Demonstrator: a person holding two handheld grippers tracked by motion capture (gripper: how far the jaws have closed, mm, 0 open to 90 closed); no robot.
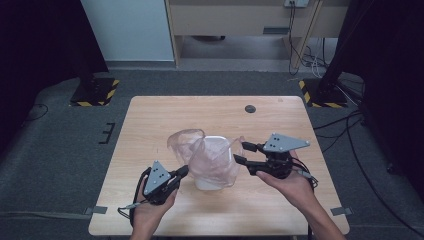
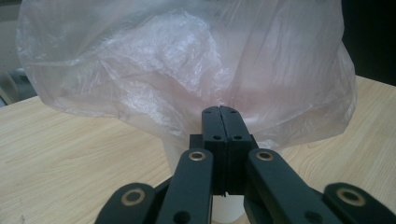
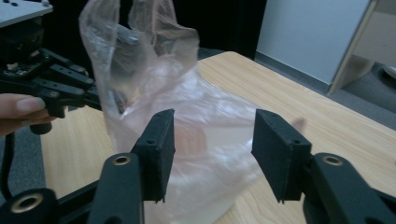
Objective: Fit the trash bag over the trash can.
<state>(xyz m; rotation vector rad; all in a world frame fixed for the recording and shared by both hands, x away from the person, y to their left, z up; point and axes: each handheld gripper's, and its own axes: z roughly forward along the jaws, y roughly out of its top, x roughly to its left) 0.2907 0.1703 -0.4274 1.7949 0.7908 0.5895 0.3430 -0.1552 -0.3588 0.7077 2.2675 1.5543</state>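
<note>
A thin pinkish plastic bag (image 1: 207, 157) drapes over a white container (image 1: 214, 150) standing at the middle of the wooden tabletop (image 1: 150, 120). At lower left of the high view, the left claw (image 1: 182, 172) is clamped tight on the bag's edge; its own view shows the jaws pressed together with the film (image 2: 187, 70) caught between them. At right of centre, the right claw (image 1: 241, 153) is spread wide, its jaws either side of the bag (image 3: 196, 140), gripping nothing.

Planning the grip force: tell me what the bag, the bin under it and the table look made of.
Bag: thin plastic film, pinkish, translucent, glossy and crinkled. Bin: white, smooth and matte, probably rigid plastic, mostly veiled by the bag. Table: pale wood grain, likely laminate or veneer.
</note>
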